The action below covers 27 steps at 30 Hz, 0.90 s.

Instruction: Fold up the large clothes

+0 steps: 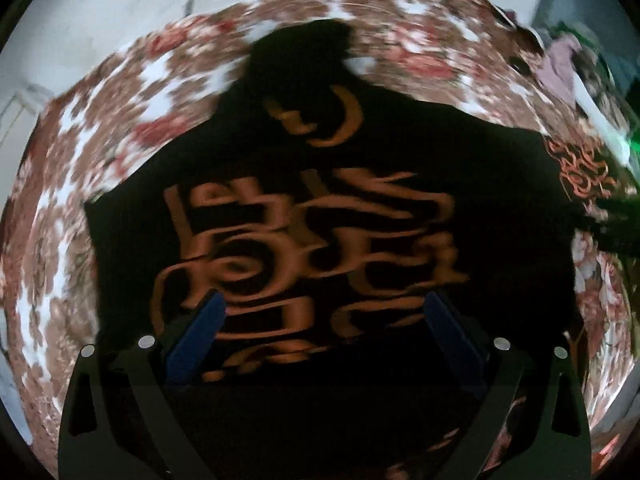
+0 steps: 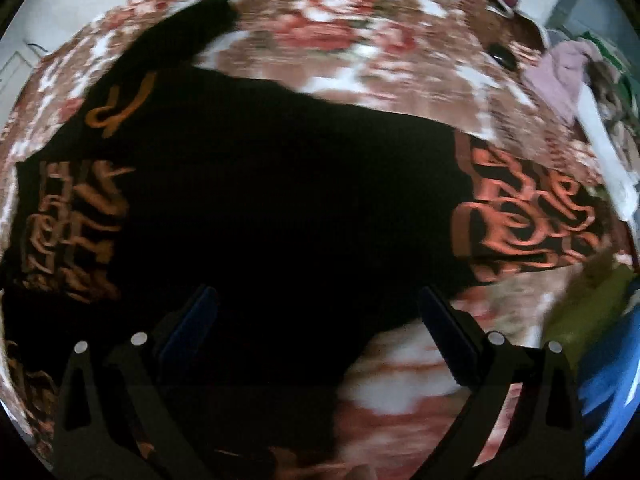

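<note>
- Floral bedspread (image 1: 120, 128) in brown, red and white covers the whole surface, and a pale wall (image 1: 100, 4) stands behind it.
- On this bedspread lies a black sweatshirt (image 1: 440, 168), spread out flat, with big orange lettering (image 1: 304, 248) on the body.
- One sleeve (image 2: 192, 28) of the garment reaches up toward the far edge in the right wrist view.
- Another part with orange print (image 2: 528, 216) lies at the right side of the garment; both pictures are blurred, so I cannot tell if it is a sleeve or a folded part.
- The left gripper (image 1: 324, 300) hangs above the lettering, its jaws wide apart, with nothing between them.
- The right gripper (image 2: 316, 292) is over the plain black cloth near the lower edge, its jaws also wide and holding nothing.
- A pile of clothes (image 2: 568, 68), pink and white among them, lies at the far right of the bed.
- Something green (image 2: 580, 316) and something blue (image 2: 612, 372) are at the right edge, too blurred to name.
</note>
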### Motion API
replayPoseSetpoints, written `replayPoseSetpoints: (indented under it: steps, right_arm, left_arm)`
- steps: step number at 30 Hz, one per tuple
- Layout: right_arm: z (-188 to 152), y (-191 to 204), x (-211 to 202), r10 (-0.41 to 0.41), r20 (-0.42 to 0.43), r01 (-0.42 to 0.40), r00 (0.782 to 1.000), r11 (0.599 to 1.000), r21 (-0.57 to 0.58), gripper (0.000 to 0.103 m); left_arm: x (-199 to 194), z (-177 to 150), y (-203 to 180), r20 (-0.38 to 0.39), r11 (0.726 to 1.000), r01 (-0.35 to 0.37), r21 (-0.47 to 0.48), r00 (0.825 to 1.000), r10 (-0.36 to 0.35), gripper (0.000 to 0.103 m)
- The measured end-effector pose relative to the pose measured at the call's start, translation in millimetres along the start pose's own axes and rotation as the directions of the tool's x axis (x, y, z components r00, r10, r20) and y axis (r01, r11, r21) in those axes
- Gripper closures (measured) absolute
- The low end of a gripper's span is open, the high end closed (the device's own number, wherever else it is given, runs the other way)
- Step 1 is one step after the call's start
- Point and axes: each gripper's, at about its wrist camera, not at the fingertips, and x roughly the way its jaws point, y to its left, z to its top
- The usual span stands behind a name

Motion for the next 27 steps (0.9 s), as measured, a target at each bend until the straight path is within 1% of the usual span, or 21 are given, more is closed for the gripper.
replayPoseSetpoints:
  steps: [1,2,3,6,8,9,14,16,19,22,24,27]
  right_arm:
    - [0,-16,0,-0.001,-0.002,0.001,1.000,1.000,0.009,0.005]
    - [0,-37,-1,-0.004,-0.004,0.004,1.000,1.000,0.021,0.005]
    - [1,-61,-1,-0.014,-0.012,0.014,1.000,0.999,0.040,0.005]
    - [1,-114,1,-0.035,-0.017,0.037,0.999,0.995,0.090,0.005]
    - [1,-149,4,-0.045,-0.022,0.047,0.999,0.990,0.132,0.005]
    - [0,-165,7,-0.045,-0.027,0.049,0.999,0.988,0.146,0.005]
    - [4,-219,12,-0.041,-0.031,0.046,0.999,0.981,0.190,0.005]
    - [6,-239,14,-0.046,-0.036,0.053,0.998,0.977,0.208,0.005]
    - [7,-273,22,-0.021,-0.066,0.038,0.998,0.961,0.273,0.005]
    - [7,-310,33,0.009,-0.097,0.027,0.995,0.929,0.369,0.005]
    - [5,-333,43,0.044,-0.121,0.015,0.992,0.895,0.446,0.005]
    - [3,-371,67,0.153,-0.153,-0.037,0.976,0.814,0.580,0.005]
  left_arm:
    - [2,2,-13,0.000,1.000,0.006,0.012,1.000,-0.006,0.006]
    - [4,6,-38,0.000,0.999,0.016,0.039,1.000,-0.016,0.006]
    - [4,7,-53,0.003,0.998,0.017,0.055,1.000,-0.017,0.006]
    - [6,19,-105,0.016,0.992,0.027,0.123,0.999,-0.030,0.006]
    - [7,28,-134,0.027,0.988,0.027,0.153,0.999,-0.031,0.006]
    - [7,30,-143,0.027,0.987,0.025,0.160,0.999,-0.030,0.006]
    - [12,51,-200,0.026,0.980,0.042,0.194,0.999,-0.048,0.006]
    - [14,57,-215,0.026,0.977,0.046,0.207,0.998,-0.052,0.006]
    - [19,66,-241,0.021,0.974,0.060,0.220,0.998,-0.066,0.005]
    - [27,72,-260,0.006,0.975,0.079,0.207,0.997,-0.082,0.006]
    - [35,74,-274,-0.019,0.974,0.096,0.204,0.995,-0.094,0.006]
    - [40,74,-289,-0.033,0.968,0.109,0.228,0.994,-0.104,0.006]
